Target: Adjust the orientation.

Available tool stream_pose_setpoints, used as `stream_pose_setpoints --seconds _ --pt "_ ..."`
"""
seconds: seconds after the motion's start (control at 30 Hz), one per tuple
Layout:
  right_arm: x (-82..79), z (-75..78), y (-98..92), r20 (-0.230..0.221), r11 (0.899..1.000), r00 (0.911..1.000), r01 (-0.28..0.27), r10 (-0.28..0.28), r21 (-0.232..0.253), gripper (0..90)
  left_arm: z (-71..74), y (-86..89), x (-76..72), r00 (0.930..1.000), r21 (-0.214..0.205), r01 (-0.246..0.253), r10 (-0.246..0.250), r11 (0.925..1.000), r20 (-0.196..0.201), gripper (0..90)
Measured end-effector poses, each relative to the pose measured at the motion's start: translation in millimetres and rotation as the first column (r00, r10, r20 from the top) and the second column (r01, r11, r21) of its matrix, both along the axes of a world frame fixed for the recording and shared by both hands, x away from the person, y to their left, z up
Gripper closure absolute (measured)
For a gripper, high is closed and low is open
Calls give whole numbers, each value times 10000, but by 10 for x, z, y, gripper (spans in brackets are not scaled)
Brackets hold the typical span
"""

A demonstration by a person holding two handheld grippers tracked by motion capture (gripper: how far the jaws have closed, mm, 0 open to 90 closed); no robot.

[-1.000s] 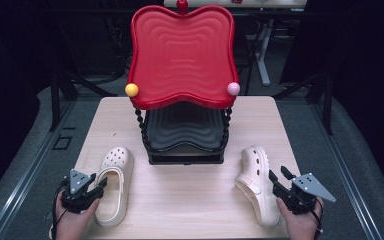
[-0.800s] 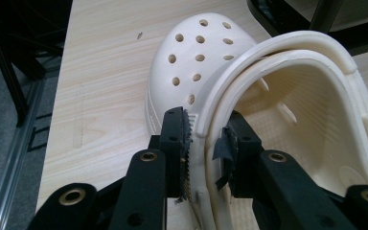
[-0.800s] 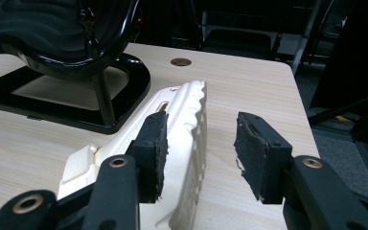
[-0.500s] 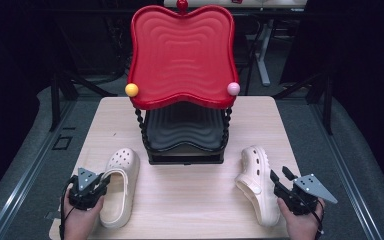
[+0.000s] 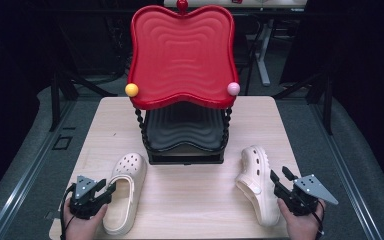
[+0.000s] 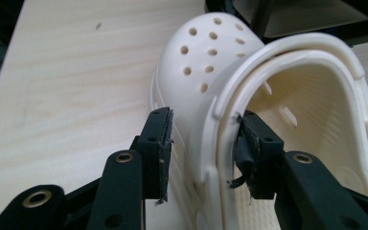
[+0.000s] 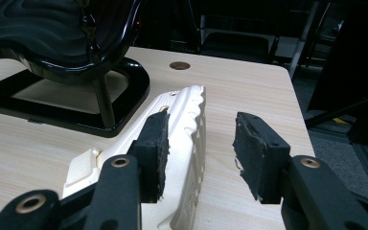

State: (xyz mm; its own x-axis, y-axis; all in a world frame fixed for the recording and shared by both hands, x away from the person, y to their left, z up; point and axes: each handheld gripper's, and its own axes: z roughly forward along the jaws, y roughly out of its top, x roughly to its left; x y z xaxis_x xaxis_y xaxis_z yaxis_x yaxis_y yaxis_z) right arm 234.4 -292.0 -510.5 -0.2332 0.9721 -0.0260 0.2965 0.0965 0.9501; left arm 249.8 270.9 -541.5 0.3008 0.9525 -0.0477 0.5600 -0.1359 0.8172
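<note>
Foam clogs were what this was all about, two cream ones on the wooden table [image 5: 190,195] in front of a two-tier shelf [image 5: 182,90] with a red top tray and a black lower one.

The left clog [image 5: 125,192] sat upright near the front left, just shy of the shelf's base. Its long axis ran front to back with a slight lean, perforated toe toward the shelf, heel toward the person. The left gripper [image 5: 104,191] was at its outer side wall. In the left gripper view the jaws straddled that wall and the folded-forward strap, one pad [image 6: 159,143] outside, one inside the opening. They had just been opening, and I saw a sliver of gap on the outside pad, so I'd call it spread around the wall, not clamped.

The right clog [image 5: 256,187] lay tipped on its side at the front right, ridged sole edge facing the right gripper [image 5: 279,180], toe again toward the shelf. That gripper's jaws were apart, with the near pad [image 7: 154,148] just beside the sole and nothing pinched between them.

Handling-wise I'd guess these are light and springy, a bit squashy under the pads, not fragile, and matte enough not to slip much. The side wall or heel rim looked like the sensible place to grab. Thin strap might flex or swivel, so I'd avoid it.
</note>
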Motion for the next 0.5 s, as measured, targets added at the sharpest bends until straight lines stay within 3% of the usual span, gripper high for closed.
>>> stream_pose_setpoints --seconds 0.1,0.27,0.3,0.33,0.5 --pt "-23 28 47 97 10000 10000 -1 2 -76 545 -9 3 -21 9995 -462 -58 44 9989 -311 669" --pt "-65 76 142 116 9985 9997 -196 202 -506 551 7 -50 -29 9995 -180 -66 61 9998 -311 721" --pt "-92 107 190 209 9958 9993 -290 309 -865 610 11 -49 -29 9995 -125 -31 27 9999 -319 724" --pt "-92 107 190 209 9958 9993 -290 309 -865 610 14 -46 -27 9993 -125 -25 20 9999 -372 724" --pt "-120 134 276 -144 9875 9954 -958 948 -1248 822 10 -13 10 9988 -492 40 -64 9988 -487 727"
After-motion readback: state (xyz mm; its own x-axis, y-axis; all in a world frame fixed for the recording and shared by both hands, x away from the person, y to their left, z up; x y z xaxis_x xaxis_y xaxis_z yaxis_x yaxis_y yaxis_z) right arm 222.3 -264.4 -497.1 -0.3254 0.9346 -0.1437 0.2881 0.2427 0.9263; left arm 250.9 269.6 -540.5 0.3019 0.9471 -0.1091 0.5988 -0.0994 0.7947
